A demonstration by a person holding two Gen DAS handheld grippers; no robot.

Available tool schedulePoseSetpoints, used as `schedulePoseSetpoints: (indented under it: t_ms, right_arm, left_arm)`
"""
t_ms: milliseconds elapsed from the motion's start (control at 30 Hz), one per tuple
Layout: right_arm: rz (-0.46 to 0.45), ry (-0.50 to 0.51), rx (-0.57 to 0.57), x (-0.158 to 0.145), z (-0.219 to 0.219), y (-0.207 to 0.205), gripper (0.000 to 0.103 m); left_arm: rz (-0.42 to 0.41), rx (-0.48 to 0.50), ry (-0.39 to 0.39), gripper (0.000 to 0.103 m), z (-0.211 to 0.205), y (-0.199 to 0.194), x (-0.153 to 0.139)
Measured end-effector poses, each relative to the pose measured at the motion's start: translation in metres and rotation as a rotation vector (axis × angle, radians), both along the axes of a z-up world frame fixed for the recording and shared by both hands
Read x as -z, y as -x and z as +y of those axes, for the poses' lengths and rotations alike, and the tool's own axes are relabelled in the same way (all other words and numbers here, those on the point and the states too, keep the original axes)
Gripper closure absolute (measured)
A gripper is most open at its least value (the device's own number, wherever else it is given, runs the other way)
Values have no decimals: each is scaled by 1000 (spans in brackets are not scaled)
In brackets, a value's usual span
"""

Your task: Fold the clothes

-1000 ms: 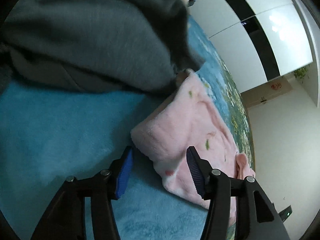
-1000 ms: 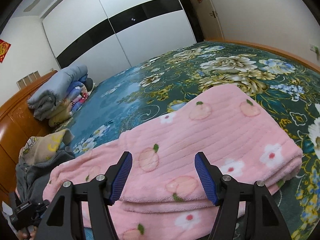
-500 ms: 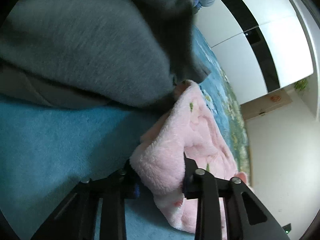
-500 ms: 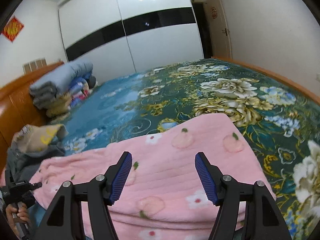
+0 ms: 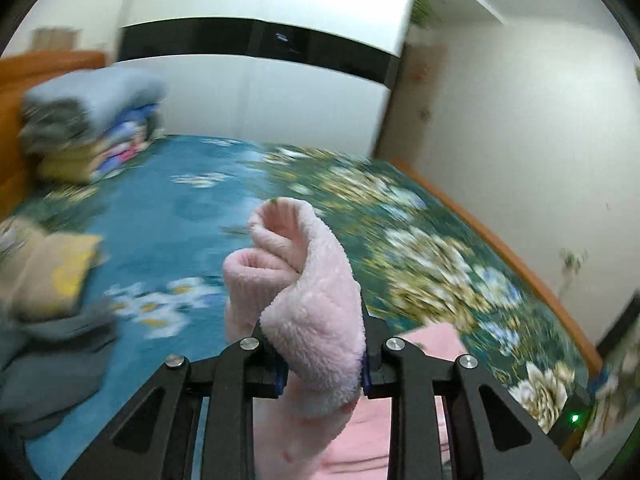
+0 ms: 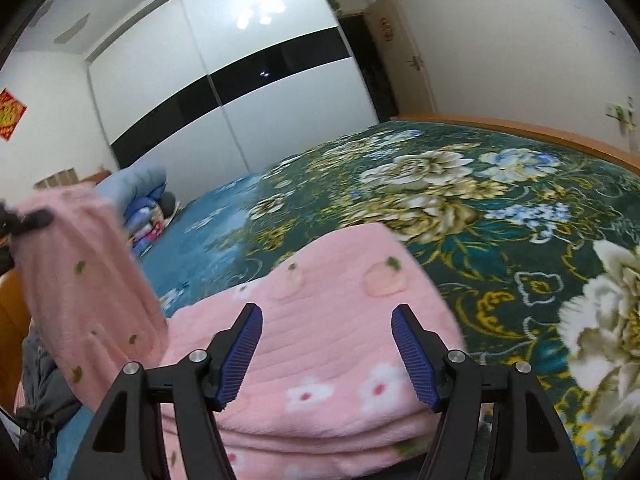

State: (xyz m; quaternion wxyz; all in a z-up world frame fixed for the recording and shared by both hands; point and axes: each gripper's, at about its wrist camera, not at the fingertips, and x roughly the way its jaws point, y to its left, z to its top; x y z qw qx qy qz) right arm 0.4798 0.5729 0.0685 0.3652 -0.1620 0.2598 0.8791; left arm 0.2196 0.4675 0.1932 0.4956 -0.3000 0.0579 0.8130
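Bed: floral bedspread [image 6: 460,184] ahead of my fingers.
Left gripper [image 5: 322,364]: clamped on a lifted pink garment [image 5: 304,300] sleeve.
Right gripper [image 6: 326,354]: wide open, empty, over the garment's folded body.
Risk: I judge the plush could slip and undo the layers.

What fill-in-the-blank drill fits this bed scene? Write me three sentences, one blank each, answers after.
1. The left gripper is shut on a bunched end of the ____ fleece garment.
2. The right gripper hovers over the garment with its jaws ____.
3. The stack of folded quilts sits against the wooden ____ of the bed.

Missing words: pink; open; headboard
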Motion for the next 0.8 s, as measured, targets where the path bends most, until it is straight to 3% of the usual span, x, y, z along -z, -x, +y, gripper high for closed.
schedulePoseSetpoints:
  t_ms: [167,400,533,667,800]
  right_arm:
    - [63,34,79,2,15,-24,32]
    - [113,91,140,10,33,-41,32]
    - [108,120,158,18,41,-42,32]
    - [104,152,174,24,46,-45,32]
    - [101,173,177,29,49,-46,32]
  left_arm:
    - [29,103,101,76,74,-71,27]
    - [145,200,247,75,124,-149,71]
    - [121,244,267,73,123,-155,77]
    - [94,288,285,61,122,-161,83]
    - [53,324,289,59,115,-162,86]
